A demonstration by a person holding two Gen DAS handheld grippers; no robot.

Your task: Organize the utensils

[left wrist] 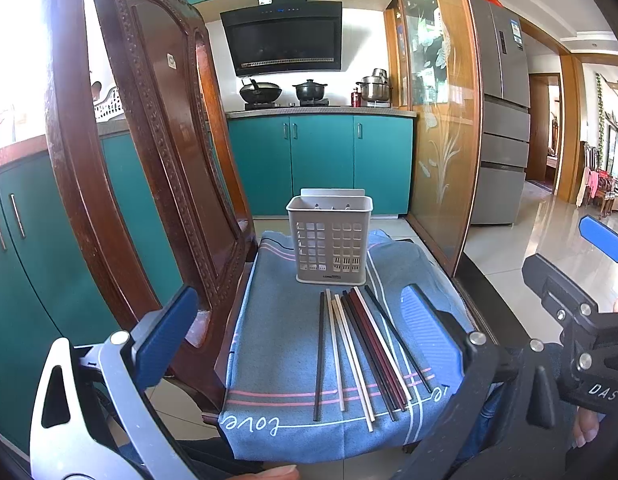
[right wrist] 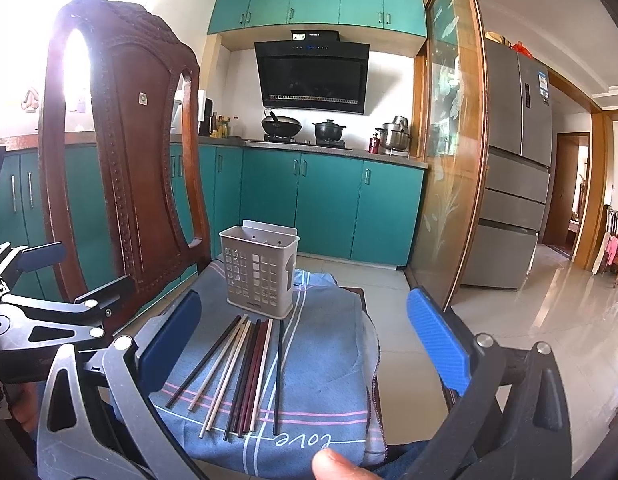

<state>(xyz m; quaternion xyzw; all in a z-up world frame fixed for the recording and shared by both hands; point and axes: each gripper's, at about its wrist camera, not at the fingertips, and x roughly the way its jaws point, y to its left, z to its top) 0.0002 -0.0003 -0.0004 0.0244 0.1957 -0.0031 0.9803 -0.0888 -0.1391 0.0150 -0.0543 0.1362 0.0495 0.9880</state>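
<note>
Both hand-held grippers level, spread above chopsticks

Black, cream and maroon chopsticks lie on a pink-striped blue cloth before a grey lattice-patterned holder.

Couldn't really see inside the basket, its walls hid the bottom. The left gripper was cut off at the picture's bottom edge, and the right gripper too. The label on the fridge was too small to read.
</note>
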